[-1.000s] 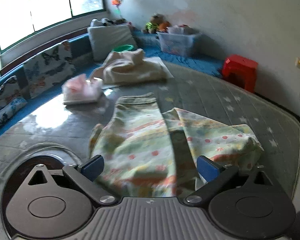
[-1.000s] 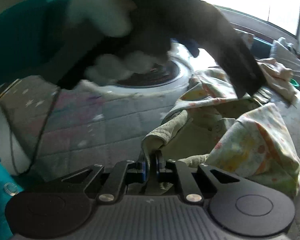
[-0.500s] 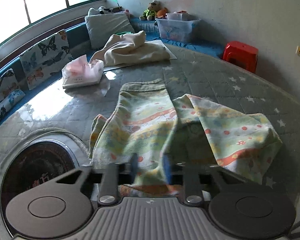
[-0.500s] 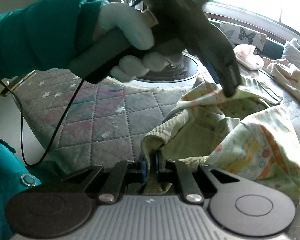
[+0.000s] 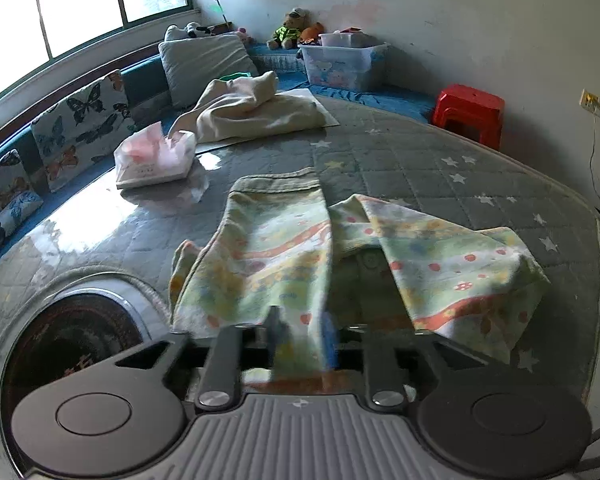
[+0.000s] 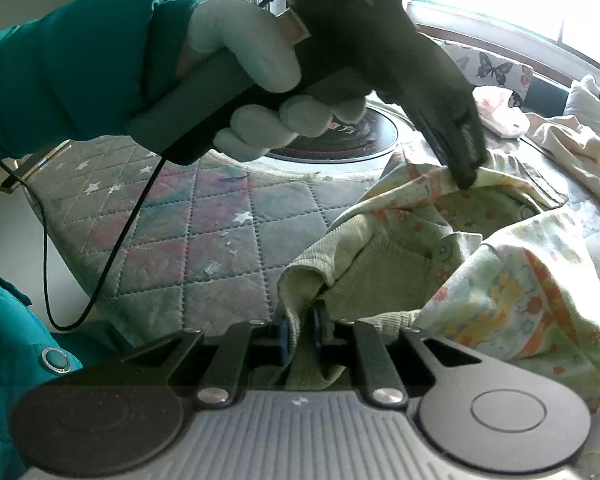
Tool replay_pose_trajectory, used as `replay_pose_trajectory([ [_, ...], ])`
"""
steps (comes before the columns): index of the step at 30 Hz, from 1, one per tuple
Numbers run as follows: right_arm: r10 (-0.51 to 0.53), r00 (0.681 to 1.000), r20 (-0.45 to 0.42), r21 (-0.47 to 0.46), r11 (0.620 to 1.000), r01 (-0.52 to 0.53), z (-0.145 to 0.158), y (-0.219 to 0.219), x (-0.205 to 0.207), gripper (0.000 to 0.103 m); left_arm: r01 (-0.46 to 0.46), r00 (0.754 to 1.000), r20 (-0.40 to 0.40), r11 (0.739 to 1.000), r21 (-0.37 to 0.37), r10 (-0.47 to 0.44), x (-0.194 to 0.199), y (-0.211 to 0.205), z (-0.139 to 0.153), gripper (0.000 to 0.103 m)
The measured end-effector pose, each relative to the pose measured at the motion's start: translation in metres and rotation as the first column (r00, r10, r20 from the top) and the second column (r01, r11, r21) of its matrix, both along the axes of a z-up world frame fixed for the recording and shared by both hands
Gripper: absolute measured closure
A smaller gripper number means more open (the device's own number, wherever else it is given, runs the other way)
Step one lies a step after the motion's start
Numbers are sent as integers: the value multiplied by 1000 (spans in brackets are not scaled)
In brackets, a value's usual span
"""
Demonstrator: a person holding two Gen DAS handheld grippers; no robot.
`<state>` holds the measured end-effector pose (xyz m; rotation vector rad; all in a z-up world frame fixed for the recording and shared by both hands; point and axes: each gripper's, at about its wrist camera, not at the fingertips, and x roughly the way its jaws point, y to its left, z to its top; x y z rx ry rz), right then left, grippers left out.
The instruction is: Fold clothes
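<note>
Left wrist view: the left gripper (image 5: 302, 338) sits low over the near edge of the table (image 5: 420, 160), a round top under a grey quilted cover with stars. Its jaws are opening, a fold of the printed garment (image 5: 284, 248) between the blurred fingers; whether the pads press on it cannot be told. The garment, pale green with orange bands and red dots, lies rumpled at the near edge, one flap thrown to the right. Farther back on the table: a tissue pack (image 5: 154, 158) toward the left edge and a cream cloth (image 5: 256, 114) heaped near the far edge. Beyond the table, butterfly cushions (image 5: 80, 128) under the window, a clear storage box (image 5: 342, 66) by the wall and a red stool (image 5: 470, 114) at right. Right wrist view: the right gripper (image 6: 302, 334) is nearly closed, clamped on a ribbed green edge of the garment (image 6: 512, 300), which bunches up just ahead of it. Above, a gloved hand (image 6: 260, 80) in a teal sleeve (image 6: 72, 72) holds the left gripper (image 6: 466, 160), its tips down in the garment's far fold. A black cable (image 6: 112, 252) hangs from its handle.
</note>
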<state>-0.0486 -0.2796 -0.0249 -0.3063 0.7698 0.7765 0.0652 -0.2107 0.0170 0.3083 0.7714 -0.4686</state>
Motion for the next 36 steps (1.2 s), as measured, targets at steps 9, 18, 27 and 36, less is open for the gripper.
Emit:
replay_pose_trajectory([
  [9,0,1000,-2,7,1000,0,-1,-2,0,90,30,1000,3,999,33,-30,3,-13,-9,96],
  [18,2,1000,-1,10,1000,-2,0,-5,0,89,-78,994,73,997,-19,79,-9,40,15,101],
  [27,20,1000,-13,29,999,-20,8,-5,-3,85,-203,975,78,977,-59,207,-46,101,22,101],
  [36,10,1000,-29,139,990,-6,39,-19,4,66,-290,952,68,951,-109,298,-88,148,24,101],
])
